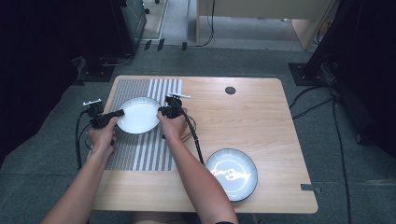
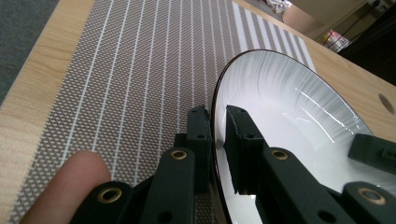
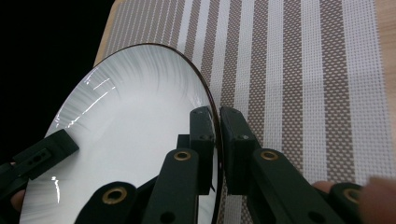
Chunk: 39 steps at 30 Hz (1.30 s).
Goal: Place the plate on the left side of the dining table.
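- Plate (image 1: 138, 115), white with a thin dark rim, sits over the far half of the striped mat, gripped on 2 opposite edges at once; I cannot tell whether it rests on the mat or hangs just above it.
- Table (image 1: 261, 116): light wood, largest thing here; a small dark round hole (image 1: 230, 90) near its far edge.
- Striped mat (image 1: 144, 154): grey-brown weave with white lines, laid along the table's left part; likely the landing place, since the white plate hangs squarely over it.
- Second plate (image 1: 231, 174): dark rim, glare on its face, near the table's front right, well apart from the work.
- Left gripper (image 2: 218, 122): jaws narrow, pinching the white plate's left rim, 1 jaw under the edge and 1 on the inner face.
- Right gripper (image 3: 217, 125): jaws narrow too, clamped on the opposite rim the same way.
- Judgement: 2 thin-rim pinches on opposite sides keep the plate from swinging; 1 alone would let it tip.
- Fingertip (image 2: 70, 186) shows beside the left gripper's body, steadying the handle.
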Motion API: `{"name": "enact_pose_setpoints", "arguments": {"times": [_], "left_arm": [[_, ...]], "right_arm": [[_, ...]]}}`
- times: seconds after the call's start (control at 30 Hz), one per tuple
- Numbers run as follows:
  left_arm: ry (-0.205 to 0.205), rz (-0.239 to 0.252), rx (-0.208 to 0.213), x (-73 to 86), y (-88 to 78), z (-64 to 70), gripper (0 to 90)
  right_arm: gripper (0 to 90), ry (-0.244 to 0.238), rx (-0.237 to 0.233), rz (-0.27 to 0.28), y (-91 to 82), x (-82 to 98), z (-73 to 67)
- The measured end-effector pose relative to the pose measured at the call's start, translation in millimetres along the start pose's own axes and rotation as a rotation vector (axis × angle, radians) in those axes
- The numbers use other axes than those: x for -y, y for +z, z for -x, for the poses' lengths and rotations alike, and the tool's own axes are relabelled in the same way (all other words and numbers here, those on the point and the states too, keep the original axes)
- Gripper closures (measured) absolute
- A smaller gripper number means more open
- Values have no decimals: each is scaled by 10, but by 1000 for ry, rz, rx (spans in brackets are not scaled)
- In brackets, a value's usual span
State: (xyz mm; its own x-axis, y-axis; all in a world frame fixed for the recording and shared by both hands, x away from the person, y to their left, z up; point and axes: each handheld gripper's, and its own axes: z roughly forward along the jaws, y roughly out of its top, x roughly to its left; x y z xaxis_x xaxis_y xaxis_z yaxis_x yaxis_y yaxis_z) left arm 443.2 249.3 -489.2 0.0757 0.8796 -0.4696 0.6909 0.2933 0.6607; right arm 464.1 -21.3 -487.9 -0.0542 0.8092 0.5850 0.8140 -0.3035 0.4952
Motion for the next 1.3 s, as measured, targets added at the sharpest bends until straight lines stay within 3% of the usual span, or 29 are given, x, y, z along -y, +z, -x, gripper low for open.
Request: {"name": "enact_pose_setpoints", "arguments": {"times": [0.13, 0.47, 0.67, 0.83, 0.97, 1.03, 1.1, 1.2, 1.3], "left_arm": [[-16, -2, 3, -31, 40, -22, 827], [33, -8, -16, -58, 177, -20, 827], [35, -42, -46, -33, 202, -17, 804], [38, -82, -59, -9, 230, -36, 778], [94, -76, -73, 12, 235, -21, 755], [106, -66, -59, 12, 222, -11, 699], [90, -66, -54, -1, 202, -7, 585], [96, -63, -61, -19, 152, 14, 472], [100, -57, -61, -37, 77, 52, 375]], "right_arm": [[839, -19, 18, 11, 105, -13, 14], [821, -57, 16, 47, 253, 7, 115], [813, -79, 16, 42, 267, 16, 118], [743, -81, 2, 53, 263, 22, 93], [681, -68, -15, 45, 247, 9, 67], [645, -64, -18, 57, 230, -3, 63], [612, -71, -5, 78, 193, -27, 49], [580, -111, 57, 103, 113, -79, 43], [561, -147, 88, 121, 32, -118, 42]]}}
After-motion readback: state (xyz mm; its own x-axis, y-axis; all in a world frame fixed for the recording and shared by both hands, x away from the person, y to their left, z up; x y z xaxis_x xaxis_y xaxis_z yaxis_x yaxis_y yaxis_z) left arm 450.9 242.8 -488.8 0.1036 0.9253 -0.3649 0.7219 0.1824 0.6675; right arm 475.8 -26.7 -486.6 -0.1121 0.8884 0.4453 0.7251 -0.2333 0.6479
